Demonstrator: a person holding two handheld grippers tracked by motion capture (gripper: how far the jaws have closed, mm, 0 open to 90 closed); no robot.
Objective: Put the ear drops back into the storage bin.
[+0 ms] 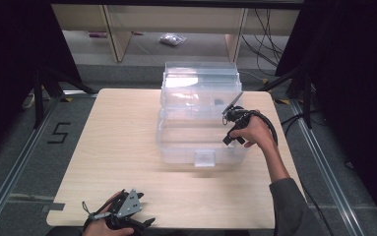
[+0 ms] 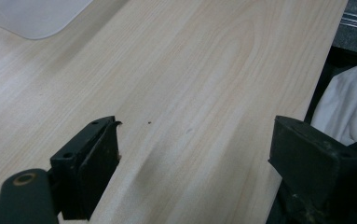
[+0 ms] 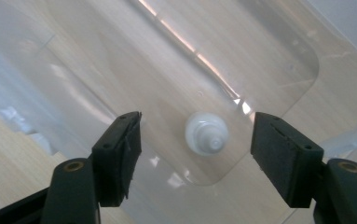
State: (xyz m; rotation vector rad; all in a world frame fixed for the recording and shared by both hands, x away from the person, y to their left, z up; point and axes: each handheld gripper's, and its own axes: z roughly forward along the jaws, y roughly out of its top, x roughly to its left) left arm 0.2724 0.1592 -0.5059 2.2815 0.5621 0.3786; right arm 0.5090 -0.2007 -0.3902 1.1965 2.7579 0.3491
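Note:
A clear plastic bin [image 1: 176, 142] stands in the middle of the wooden table [image 1: 117, 147], its lid [image 1: 201, 73] raised at the back. My right gripper [image 1: 231, 130] hangs over the bin's right side, pointing down into it. Its jaws are open [image 3: 197, 122]. Below them a small white capped bottle [image 3: 207, 134] stands on the bin's clear floor, with neither pad touching it. My left gripper [image 1: 144, 223] rests at the table's near edge, held in a hand. It is open [image 2: 195, 135] over bare wood, with nothing between its jaws.
A corner of the clear bin [image 2: 31, 16] lies far ahead of the left gripper. White cloth [image 2: 344, 107] sits just past the table's edge beside it. Beyond the table are a wooden frame [image 1: 119, 39], cables [image 1: 267, 44] and a small bag on the floor [image 1: 172, 39].

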